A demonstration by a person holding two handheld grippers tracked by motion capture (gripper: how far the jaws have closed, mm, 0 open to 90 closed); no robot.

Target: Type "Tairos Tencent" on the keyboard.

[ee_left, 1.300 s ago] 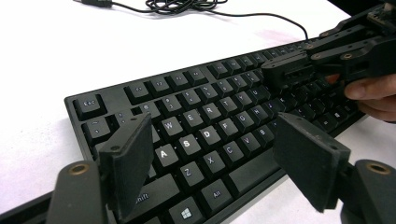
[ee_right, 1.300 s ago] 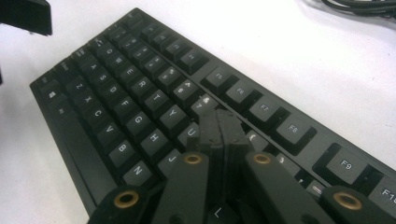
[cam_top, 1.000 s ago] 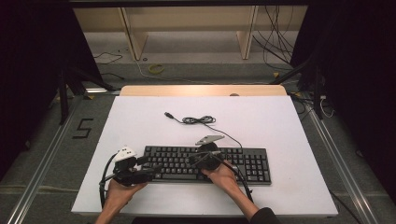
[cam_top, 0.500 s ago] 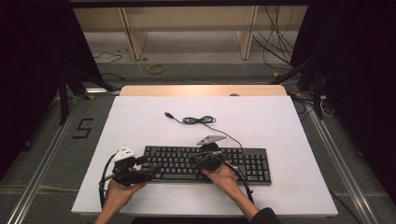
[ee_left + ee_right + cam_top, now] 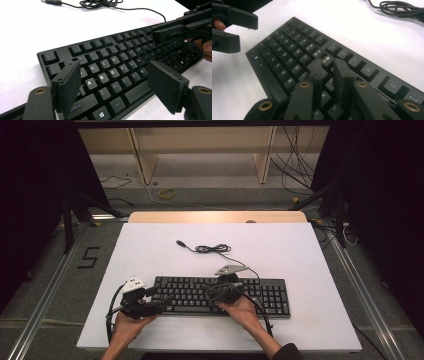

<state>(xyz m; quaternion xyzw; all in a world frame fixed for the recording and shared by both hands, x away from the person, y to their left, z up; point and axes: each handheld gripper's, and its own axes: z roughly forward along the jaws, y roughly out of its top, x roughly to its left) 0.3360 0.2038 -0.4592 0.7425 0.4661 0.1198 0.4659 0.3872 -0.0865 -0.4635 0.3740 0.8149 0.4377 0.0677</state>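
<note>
A black keyboard [image 5: 220, 295] lies flat near the front of the white table [image 5: 150, 255]; its cable runs back to a loose coil [image 5: 212, 248] and a USB plug [image 5: 181, 243]. My left gripper [image 5: 161, 301] is at the keyboard's left end. In the left gripper view it [image 5: 113, 72] stands wide open just above the letter keys [image 5: 112, 72], holding nothing. My right gripper [image 5: 216, 290] is over the keyboard's middle. In the right gripper view its jaws [image 5: 327, 63] are drawn close together, tips down on the keys [image 5: 294, 55], nothing between them.
The table's far edge is a bare wooden strip [image 5: 217, 216]. Beyond it lie a floor with loose cables [image 5: 295, 160] and wooden shelf legs [image 5: 140, 160]. Metal rails [image 5: 45, 310] run along both sides of the table. White surface lies open behind and right of the keyboard.
</note>
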